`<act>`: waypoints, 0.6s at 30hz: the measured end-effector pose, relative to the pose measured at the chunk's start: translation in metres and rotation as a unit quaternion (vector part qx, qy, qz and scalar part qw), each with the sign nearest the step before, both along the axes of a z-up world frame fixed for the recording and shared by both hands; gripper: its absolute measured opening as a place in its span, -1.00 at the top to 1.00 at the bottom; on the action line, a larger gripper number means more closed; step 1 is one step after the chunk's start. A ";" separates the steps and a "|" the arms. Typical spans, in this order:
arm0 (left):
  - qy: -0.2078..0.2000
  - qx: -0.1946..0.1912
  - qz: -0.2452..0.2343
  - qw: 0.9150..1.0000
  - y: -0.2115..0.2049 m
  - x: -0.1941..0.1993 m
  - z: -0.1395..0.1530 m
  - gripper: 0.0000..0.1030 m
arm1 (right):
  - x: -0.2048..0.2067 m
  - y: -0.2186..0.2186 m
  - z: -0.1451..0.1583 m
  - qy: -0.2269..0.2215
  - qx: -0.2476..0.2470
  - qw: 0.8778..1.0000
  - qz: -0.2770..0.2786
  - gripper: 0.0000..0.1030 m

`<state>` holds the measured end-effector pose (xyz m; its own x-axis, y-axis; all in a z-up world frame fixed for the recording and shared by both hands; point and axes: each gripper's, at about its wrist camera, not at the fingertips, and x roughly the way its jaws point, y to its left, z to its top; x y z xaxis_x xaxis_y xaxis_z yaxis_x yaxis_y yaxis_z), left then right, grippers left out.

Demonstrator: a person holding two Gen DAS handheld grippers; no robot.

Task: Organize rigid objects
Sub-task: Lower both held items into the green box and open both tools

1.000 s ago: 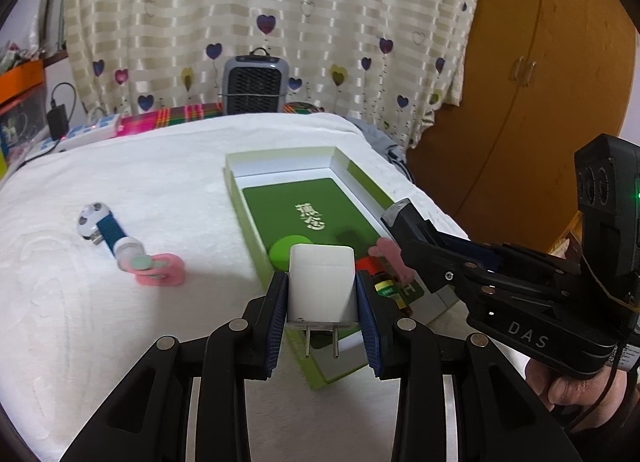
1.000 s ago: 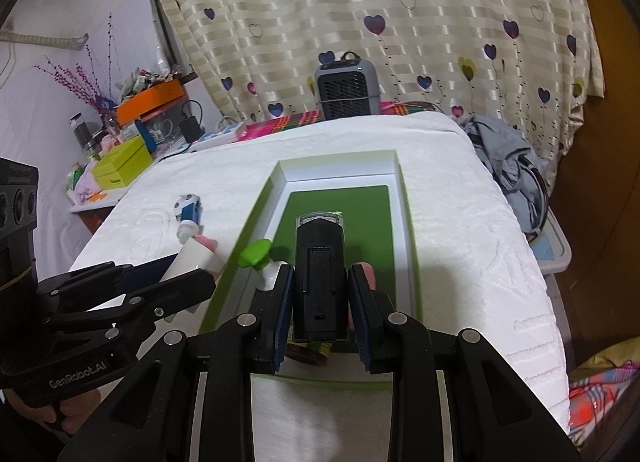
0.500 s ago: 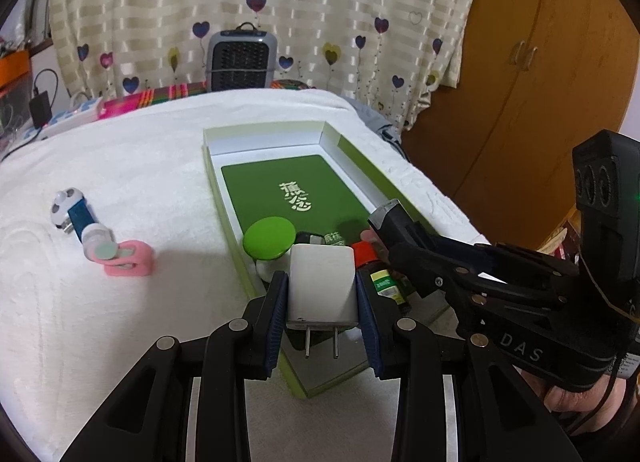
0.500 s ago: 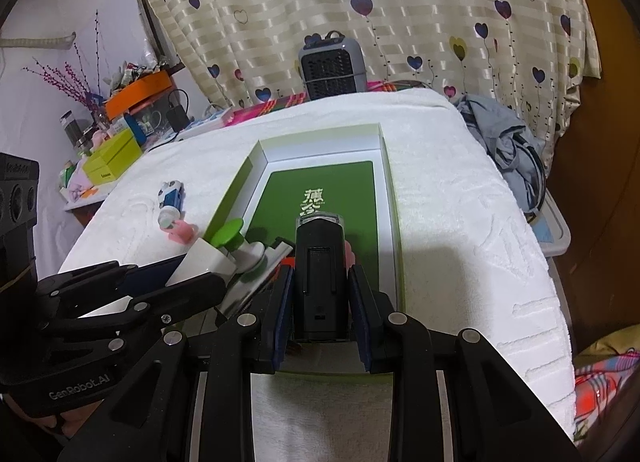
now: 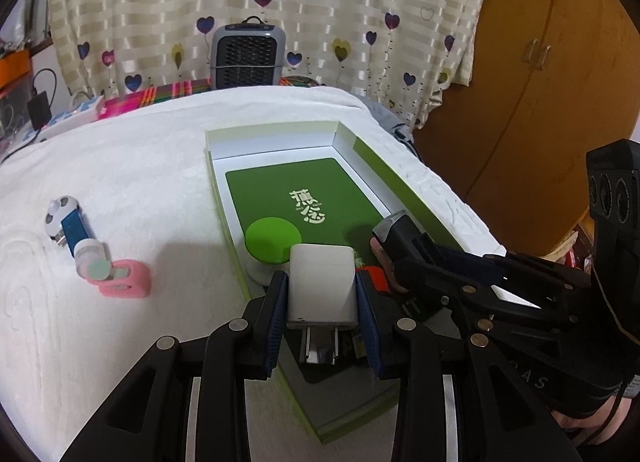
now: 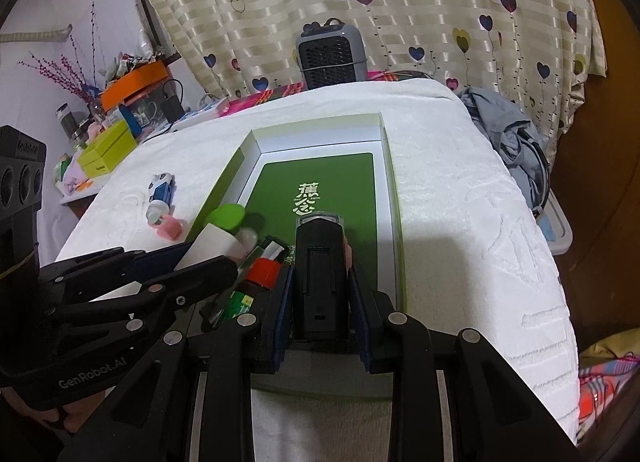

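Observation:
A shallow green-rimmed box (image 5: 276, 134) (image 6: 390, 166) with a dark green card inside lies on the white towel. My left gripper (image 5: 322, 302) is shut on a white plug charger (image 5: 322, 286), prongs toward the camera, over the box's near end. My right gripper (image 6: 320, 302) is shut on a black rectangular device (image 6: 320, 266) with a clear tip, also over the near end. Under them in the box lie a green-capped white item (image 5: 272, 240) (image 6: 227, 216), a red-capped thing (image 6: 264, 272) and other small pieces, partly hidden.
On the towel left of the box lie a blue and white USB-like item (image 5: 66, 220) (image 6: 162, 190) and a pink piece (image 5: 126, 284) (image 6: 172, 227). A grey heater (image 5: 249, 52) stands at the back by the curtain. A wooden wardrobe (image 5: 540, 62) is at the right.
Both grippers have sunk and moved forward over the box's near end, so the box and its contents look closer. Both grips are unchanged.

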<state>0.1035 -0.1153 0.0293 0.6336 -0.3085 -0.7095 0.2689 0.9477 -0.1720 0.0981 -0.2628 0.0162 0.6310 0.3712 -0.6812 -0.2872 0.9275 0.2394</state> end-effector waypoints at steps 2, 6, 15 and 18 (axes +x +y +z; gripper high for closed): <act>-0.002 0.000 0.002 1.000 0.000 0.003 0.000 0.37 | 0.003 0.003 0.001 0.000 -0.002 1.000 0.004 0.44; -0.007 0.001 0.012 1.000 0.002 0.009 0.000 0.37 | 0.009 0.009 0.001 -0.003 -0.007 1.000 0.009 0.44; -0.012 -0.016 0.017 1.000 0.009 0.020 0.000 0.37 | 0.019 0.012 0.001 -0.007 -0.019 1.000 0.014 0.44; -0.013 -0.018 0.015 1.000 0.009 0.021 0.000 0.36 | 0.021 0.012 0.000 -0.005 -0.016 1.000 0.015 0.44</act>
<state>0.1240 -0.1063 0.0293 0.6614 -0.3149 -0.6807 0.2463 0.9484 -0.1994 0.1195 -0.2510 0.0165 0.6272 0.3682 -0.6863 -0.3178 0.9255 0.2061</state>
